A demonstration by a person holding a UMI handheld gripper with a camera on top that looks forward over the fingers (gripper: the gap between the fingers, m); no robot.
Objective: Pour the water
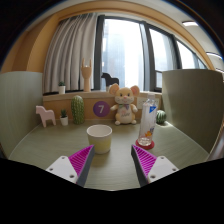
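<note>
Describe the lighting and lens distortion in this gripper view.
Gripper view: strong backlight from the windows blows out the panes and dims the plush mouse; fisheye bending curves the window frames and the table edge; the cup sits just ahead of the open gripper, evenly lit, without glare.

A white numeral "7" shows on a round purple disc [100,108], which stands beyond the fingers, behind the cream cup and just beside the plush mouse. The bottle's label ahead of the right finger is too small to read.
</note>
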